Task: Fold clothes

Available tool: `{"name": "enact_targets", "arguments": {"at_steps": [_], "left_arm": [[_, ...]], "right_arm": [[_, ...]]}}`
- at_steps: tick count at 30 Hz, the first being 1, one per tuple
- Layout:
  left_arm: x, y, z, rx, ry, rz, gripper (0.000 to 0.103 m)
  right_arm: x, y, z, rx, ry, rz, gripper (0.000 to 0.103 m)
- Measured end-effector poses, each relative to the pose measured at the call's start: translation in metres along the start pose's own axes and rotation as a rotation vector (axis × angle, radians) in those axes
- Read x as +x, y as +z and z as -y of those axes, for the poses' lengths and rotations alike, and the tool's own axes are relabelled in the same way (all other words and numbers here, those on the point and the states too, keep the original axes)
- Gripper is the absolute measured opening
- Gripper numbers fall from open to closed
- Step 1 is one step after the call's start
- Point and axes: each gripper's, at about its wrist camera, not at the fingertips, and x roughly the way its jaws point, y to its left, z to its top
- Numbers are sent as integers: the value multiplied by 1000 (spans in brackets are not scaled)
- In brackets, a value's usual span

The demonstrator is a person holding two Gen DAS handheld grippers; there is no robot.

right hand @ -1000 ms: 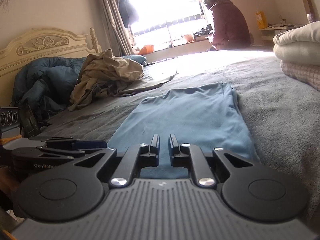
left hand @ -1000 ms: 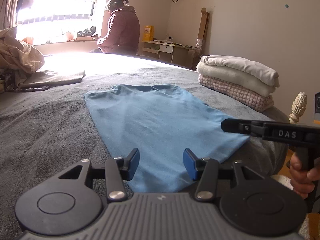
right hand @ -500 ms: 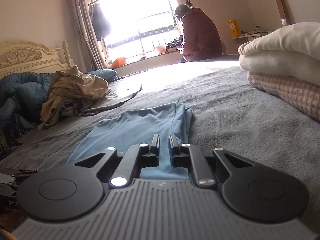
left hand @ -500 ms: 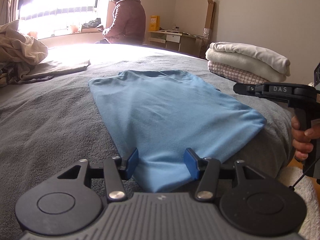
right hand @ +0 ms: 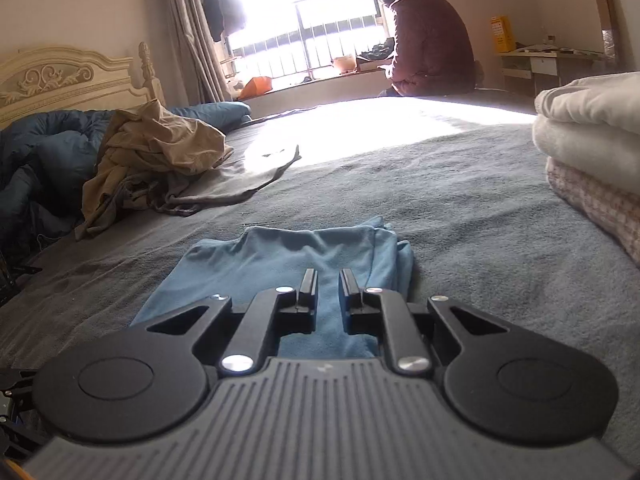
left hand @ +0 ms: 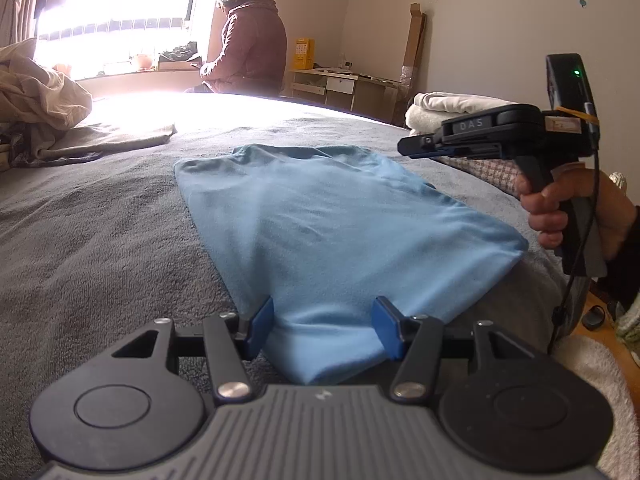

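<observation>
The left gripper point(left hand: 323, 326) is opening, its blue pads standing apart on either side of the near corner of a folded blue garment point(left hand: 340, 232) without pressing it. The right gripper point(right hand: 328, 290), gripped by a hand point(left hand: 560, 208), hovers above the garment's far end, its jaws a narrow slit apart and empty. The garment lies flat near the foot edge of a bed point(left hand: 80, 240) covered in grey cloth. A stack of folded blankets point(right hand: 592, 152) sits near the bed's right edge. A heap of tan and grey clothes point(right hand: 160, 152) lies toward the carved headboard point(right hand: 68, 80), beside a dark blue quilt point(right hand: 36, 160). A person in a maroon hooded jacket point(right hand: 428, 40) sits at the far edge, facing the bright window point(right hand: 312, 12).
</observation>
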Motion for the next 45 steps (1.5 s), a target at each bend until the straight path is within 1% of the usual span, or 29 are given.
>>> {"name": "enact_targets", "arguments": {"at_steps": [2,4,5,6,7,8,9,11,14,15,16,17,18,20,22,23,24,27,30,31,33,34,36,37,38,41,42,44,45], "left_arm": [[-1,-1,-1,-3,-7,5,57],[-1,-2,-2,-6,-15,12,57],[-1,-3,-3,-8,-19,15,57],[-2,-3,-4,-9,-23,19,57],[-2,-4,-4,-10,-26,21,57],[-2,-4,-5,-10,-29,24,57],[-2,-5,-5,-11,-33,26,57],[-3,-5,-6,-11,-37,30,57],[-3,-6,-6,-9,-40,34,57],[-2,-6,-6,-11,-41,34,57],[-2,-6,-6,-13,-41,34,57],[-2,-6,-7,-15,-42,35,57],[-2,-6,-7,-19,-44,37,57],[-3,-7,-8,-26,-47,41,58],[-2,-8,-10,-28,-52,45,58],[-2,-8,-11,-30,-56,47,58],[-2,-8,-12,-32,-59,48,58],[-2,-9,-13,-37,-67,52,58],[-2,-9,-13,-40,-69,56,58],[-2,-9,-14,-41,-70,58,58],[-2,-9,-14,-44,-72,62,58],[-2,-10,-14,-46,-76,64,58],[-3,-11,-15,-50,-84,69,59],[-3,-12,-16,-51,-87,71,60],[-3,-12,-16,-48,-89,75,61],[-3,-13,-16,-41,-91,82,61],[-3,-14,-16,-39,-91,83,61],[-4,-14,-15,-37,-91,82,61],[-5,-14,-15,-36,-90,81,61]], "right_arm": [[27,7,2,-17,3,-55,11],[50,9,22,13,-65,-117,7],[57,12,36,49,-112,-132,9],[58,15,45,76,-149,-137,16],[58,18,53,102,-184,-141,16],[53,24,53,101,-185,-124,16],[47,28,47,86,-153,-97,16],[45,37,30,47,-93,-83,16],[69,45,2,-13,20,-148,16],[80,45,-1,-12,48,-180,14],[94,46,-2,-8,56,-221,14],[107,45,2,-3,31,-252,13],[118,45,11,15,-2,-266,9],[119,50,26,75,-22,-250,3],[112,57,33,122,-46,-229,4],[109,60,36,142,-56,-219,7],[106,64,28,123,-28,-220,10],[97,73,5,67,53,-224,11],[125,68,-10,64,95,-320,11],[137,63,-8,76,64,-356,11],[151,60,5,98,17,-361,5],[146,65,6,95,-28,-337,5],[137,75,9,87,-116,-289,12],[131,79,4,48,-125,-286,12],[126,81,-1,28,-104,-287,12],[119,83,-27,-3,24,-321,12],[125,81,-38,-7,74,-348,13],[144,74,-49,5,114,-408,13],[157,69,-50,29,113,-435,13]]}}
